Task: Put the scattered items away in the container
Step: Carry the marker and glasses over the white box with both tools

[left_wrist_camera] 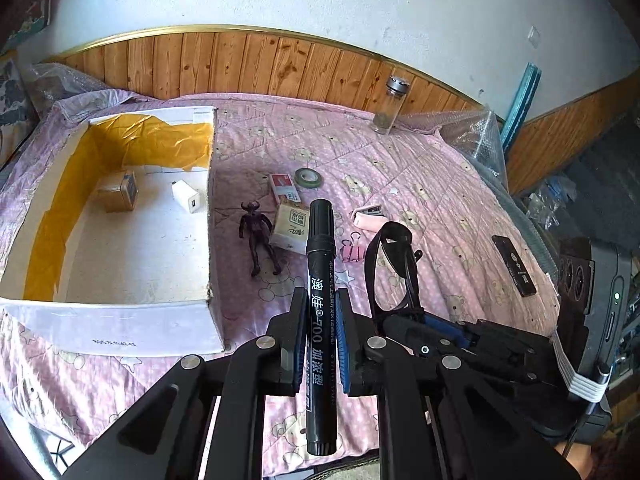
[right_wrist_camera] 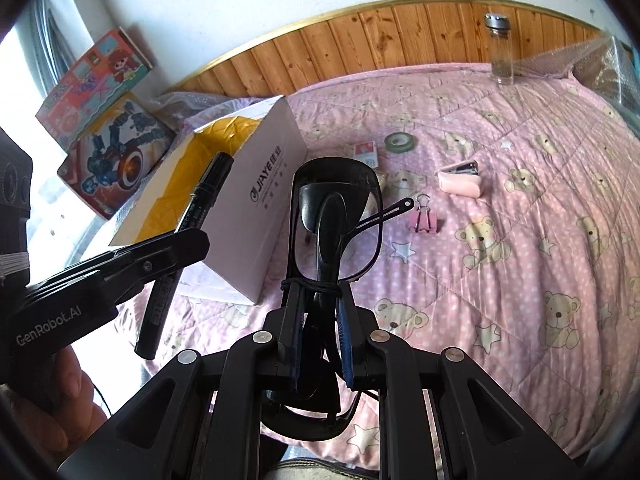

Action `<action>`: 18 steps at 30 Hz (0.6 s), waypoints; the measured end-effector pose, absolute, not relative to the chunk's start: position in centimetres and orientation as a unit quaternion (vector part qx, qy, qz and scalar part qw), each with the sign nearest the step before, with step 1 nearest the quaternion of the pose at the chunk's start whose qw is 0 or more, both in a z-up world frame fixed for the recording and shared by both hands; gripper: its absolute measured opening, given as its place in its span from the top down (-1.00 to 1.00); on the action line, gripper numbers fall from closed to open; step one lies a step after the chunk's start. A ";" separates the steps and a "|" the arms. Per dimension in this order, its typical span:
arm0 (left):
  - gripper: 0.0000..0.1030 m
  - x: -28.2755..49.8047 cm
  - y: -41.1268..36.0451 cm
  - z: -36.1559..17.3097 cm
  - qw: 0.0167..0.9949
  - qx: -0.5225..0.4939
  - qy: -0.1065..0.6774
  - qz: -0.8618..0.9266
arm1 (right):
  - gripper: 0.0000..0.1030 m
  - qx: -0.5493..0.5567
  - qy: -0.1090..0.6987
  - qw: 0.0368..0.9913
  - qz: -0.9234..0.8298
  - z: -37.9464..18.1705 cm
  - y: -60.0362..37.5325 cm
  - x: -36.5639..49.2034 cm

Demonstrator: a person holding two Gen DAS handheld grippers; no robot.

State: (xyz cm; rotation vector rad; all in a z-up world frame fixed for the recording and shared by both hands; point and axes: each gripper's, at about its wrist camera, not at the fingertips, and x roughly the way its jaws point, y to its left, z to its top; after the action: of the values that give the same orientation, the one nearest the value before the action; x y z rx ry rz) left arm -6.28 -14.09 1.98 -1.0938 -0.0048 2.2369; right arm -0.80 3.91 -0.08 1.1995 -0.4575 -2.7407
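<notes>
My left gripper (left_wrist_camera: 320, 296) is shut on a black marker (left_wrist_camera: 320, 240), held lengthwise above the pink quilt, just right of the white cardboard box (left_wrist_camera: 120, 322). A white charger (left_wrist_camera: 186, 196) and a small brown carton (left_wrist_camera: 118, 192) lie inside the box. My right gripper (right_wrist_camera: 320, 296) is shut on folded black glasses (right_wrist_camera: 336, 216), which stick forward. On the quilt lie a dark figurine (left_wrist_camera: 258, 236), a card pack (left_wrist_camera: 290, 226), a red-white packet (left_wrist_camera: 284, 186), a green tape roll (left_wrist_camera: 308, 177), a pink stapler (right_wrist_camera: 460, 184) and a pink binder clip (right_wrist_camera: 424, 222).
A glass bottle (left_wrist_camera: 390, 106) stands by the wooden wall panel at the back. A flat black item (left_wrist_camera: 514, 266) lies near the quilt's right edge beside bubble wrap (left_wrist_camera: 476, 136). Two toy boxes (right_wrist_camera: 96, 84) lean left of the container. A hand (right_wrist_camera: 52, 392) holds the left gripper.
</notes>
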 end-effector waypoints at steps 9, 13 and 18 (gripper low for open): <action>0.73 -7.4 -17.4 4.0 0.286 -0.395 -0.012 0.873 | 0.69 0.377 -0.100 0.095 -0.916 2.8 -0.1 -1.3; 0.73 -8.2 -18.9 4.6 0.275 -0.390 -0.022 0.879 | 0.68 0.368 -0.085 0.109 -0.920 4.1 -1.5 -1.8; 0.73 -9.2 -20.7 5.1 0.266 -0.385 -0.038 0.883 | 0.69 0.358 -0.069 0.125 -0.923 5.8 -3.1 -2.9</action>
State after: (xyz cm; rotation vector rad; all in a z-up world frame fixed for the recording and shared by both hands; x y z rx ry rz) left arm -9.25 -20.70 5.06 -1.0407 -0.1030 2.3848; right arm -2.85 -3.11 5.83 1.0422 -0.1998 -2.6887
